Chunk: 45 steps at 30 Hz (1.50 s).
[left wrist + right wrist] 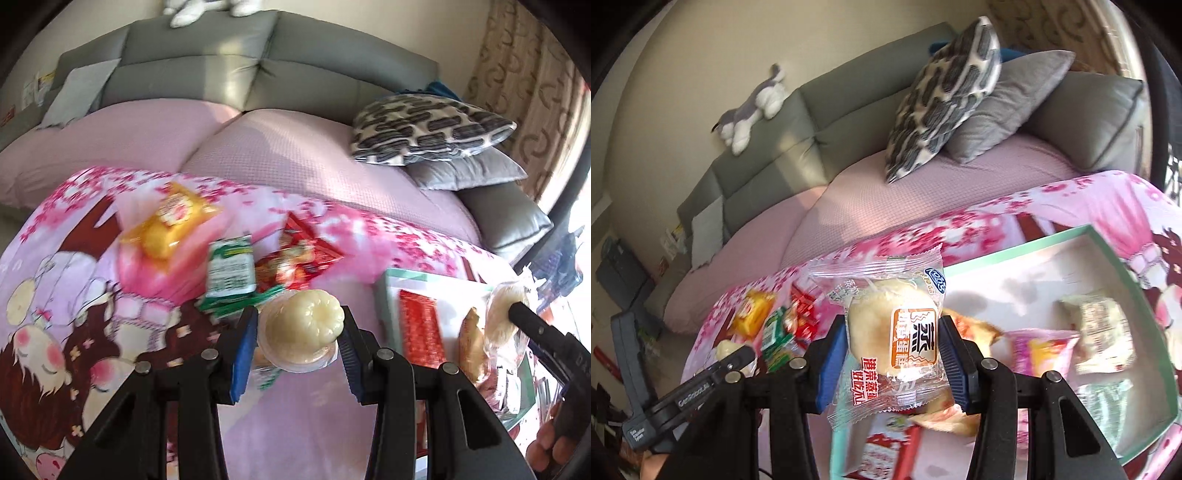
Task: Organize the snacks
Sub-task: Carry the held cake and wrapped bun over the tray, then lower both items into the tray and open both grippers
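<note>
the left tool [300, 332] is clamped on a pale, ridged jelly cup [301, 328], held above a pink cartoon blanket [74, 332] that covers the surface. the right tool [893, 360] grips a clear-wrapped steamed cake [892, 341], its long axis running away from the camera, upright between the blue pads.

the relation that matters: the green-rimmed white box [1123, 273] lies just ahead and to the right of the right tool, so that hand is the nearer one; from the left tool the box sits well off to the right. several packets already lie inside it. loose snacks remain on the blanket to the left: a yellow packet [171, 225], a green packet [231, 267] and a red packet [299, 256].

the cake wrapper carries red and orange chinese print, with a large "蒸" on an orange label. the left tool's body reads "gen", the rest too small to read.
</note>
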### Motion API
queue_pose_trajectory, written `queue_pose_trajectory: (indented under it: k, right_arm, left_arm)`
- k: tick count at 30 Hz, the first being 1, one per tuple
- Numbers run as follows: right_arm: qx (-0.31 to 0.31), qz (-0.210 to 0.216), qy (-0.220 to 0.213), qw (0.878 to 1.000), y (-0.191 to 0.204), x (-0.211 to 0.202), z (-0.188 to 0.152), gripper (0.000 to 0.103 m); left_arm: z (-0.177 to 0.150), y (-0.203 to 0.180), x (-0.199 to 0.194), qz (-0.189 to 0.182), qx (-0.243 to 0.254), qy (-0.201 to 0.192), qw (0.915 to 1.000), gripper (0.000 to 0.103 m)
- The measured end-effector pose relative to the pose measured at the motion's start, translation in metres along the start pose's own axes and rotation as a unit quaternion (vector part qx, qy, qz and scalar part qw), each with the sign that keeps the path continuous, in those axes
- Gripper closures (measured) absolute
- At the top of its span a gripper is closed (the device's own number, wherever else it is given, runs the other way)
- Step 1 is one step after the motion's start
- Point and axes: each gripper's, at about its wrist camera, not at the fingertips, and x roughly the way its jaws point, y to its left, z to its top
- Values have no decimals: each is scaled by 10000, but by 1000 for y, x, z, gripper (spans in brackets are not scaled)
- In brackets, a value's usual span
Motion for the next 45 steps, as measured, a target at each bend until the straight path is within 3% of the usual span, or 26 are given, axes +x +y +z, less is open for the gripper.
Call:
queue_pose_trajectory:
  k: [7,11,19,29,40,42,45]
  right_arm:
    - [408,-374,-341,9979,-40,-18,16,51]
    - [452,-806,-419,9948,-58,-18,19,51]
    - [528,-1208,-507,9900,-85,-7,19,51]
    - [353,-1305,-399,9900,-88,9,18,51]
    - [221,-1391,-251,9897,-85,18,16,47]
    - [251,-1389,-222,9897,-85,18,16,39]
    - [229,-1476,-159,9886,-82,16,16,29]
  left_arm:
    - [12,-58,15,-491,549,24,9973,59]
    - [17,-94,31,-787,851,173,9931,59]
    - [22,-145,63,-976,1358,401,9851,59]
    - [19,-164,112,-841,1557,816,9808,59]
    - [15,-166,126,-820,1450,1023,9807,58]
    - [17,-166,123,-843,1405,1020,9812,42]
    - [18,-163,114,-866,1321,974,9826,35]
